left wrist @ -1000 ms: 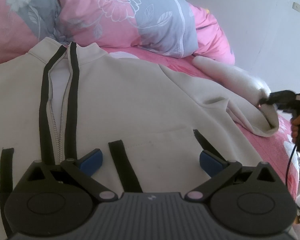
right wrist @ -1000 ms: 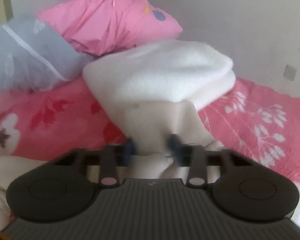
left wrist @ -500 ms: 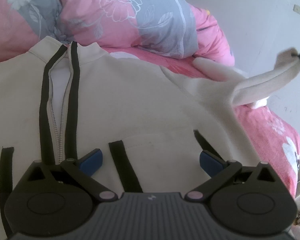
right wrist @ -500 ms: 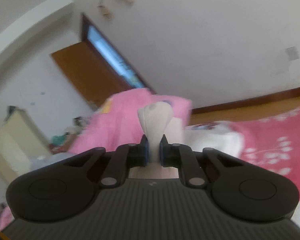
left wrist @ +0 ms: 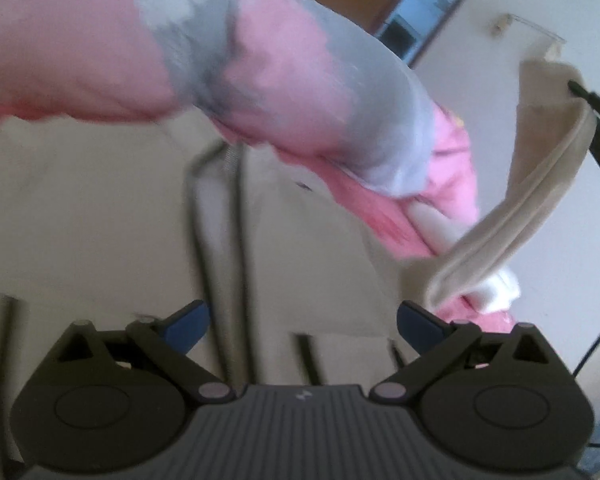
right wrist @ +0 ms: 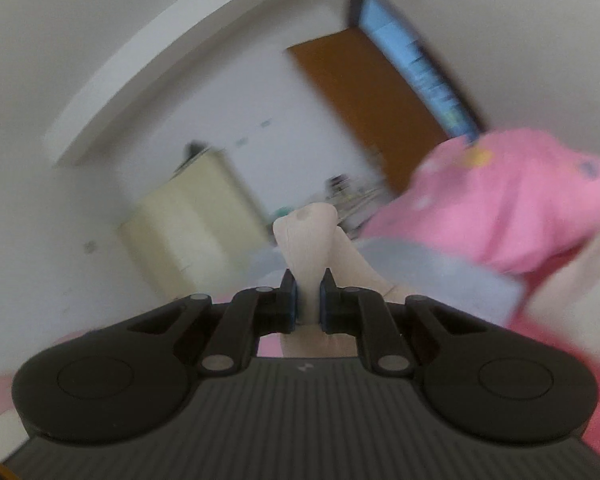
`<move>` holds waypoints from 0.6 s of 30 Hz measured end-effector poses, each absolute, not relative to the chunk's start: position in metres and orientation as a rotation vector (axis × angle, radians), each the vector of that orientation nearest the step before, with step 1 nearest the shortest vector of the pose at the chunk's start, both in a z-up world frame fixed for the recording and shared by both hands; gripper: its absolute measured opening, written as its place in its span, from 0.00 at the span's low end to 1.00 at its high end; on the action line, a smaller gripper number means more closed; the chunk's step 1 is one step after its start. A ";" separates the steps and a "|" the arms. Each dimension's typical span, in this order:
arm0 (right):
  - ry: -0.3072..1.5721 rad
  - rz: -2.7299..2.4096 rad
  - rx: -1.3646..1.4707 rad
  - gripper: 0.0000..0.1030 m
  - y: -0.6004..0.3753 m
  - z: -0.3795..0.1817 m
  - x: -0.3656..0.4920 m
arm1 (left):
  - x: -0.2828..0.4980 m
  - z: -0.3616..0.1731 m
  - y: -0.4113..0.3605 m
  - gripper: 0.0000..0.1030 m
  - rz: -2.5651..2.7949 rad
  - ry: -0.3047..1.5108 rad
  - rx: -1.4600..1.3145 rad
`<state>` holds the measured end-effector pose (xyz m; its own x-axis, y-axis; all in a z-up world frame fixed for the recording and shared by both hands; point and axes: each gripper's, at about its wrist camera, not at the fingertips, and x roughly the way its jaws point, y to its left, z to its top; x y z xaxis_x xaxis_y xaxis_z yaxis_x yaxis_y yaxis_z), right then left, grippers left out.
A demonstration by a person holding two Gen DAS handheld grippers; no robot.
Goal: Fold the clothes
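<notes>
Right fingers [right wrist: 309, 300] pinching sleeve [right wrist: 306, 240] (cream), left fingers [left wrist: 302, 324] apart

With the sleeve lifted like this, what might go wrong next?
The right gripper pinches only a narrow bunch of the sleeve, so the cloth may slip out mid-fold. The left gripper is open above the jacket, pinning nothing, so a pull may drag the body out of place.

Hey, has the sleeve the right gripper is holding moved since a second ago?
Yes. The right gripper has lifted the sleeve off the bed; in the left wrist view its cuff now hangs high against the white wall, above the pink quilt.
</notes>
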<state>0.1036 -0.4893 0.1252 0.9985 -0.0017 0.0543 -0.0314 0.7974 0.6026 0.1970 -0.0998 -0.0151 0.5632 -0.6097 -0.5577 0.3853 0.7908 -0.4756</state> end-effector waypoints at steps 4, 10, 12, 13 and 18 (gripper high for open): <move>0.010 0.148 0.650 0.09 -0.425 0.121 0.149 | 0.209 -0.015 -0.049 0.98 -0.522 0.758 -0.312; 0.144 0.284 0.684 0.09 -0.332 0.083 0.220 | 0.227 -0.047 0.017 0.97 -0.475 0.751 -0.350; 0.213 0.307 0.649 0.09 -0.306 0.066 0.237 | 0.230 -0.060 0.031 0.94 -0.472 0.756 -0.376; 0.247 0.318 0.632 0.09 -0.294 0.057 0.246 | 0.232 -0.066 0.037 0.92 -0.472 0.756 -0.391; 0.417 0.374 0.542 0.09 -0.229 0.014 0.288 | 0.242 -0.074 0.057 0.90 -0.502 0.741 -0.499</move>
<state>0.2879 -0.2287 0.0137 0.8508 0.4447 -0.2799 -0.2299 0.7940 0.5628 0.2424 0.0573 -0.0742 0.6333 -0.5878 -0.5034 0.2489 0.7706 -0.5866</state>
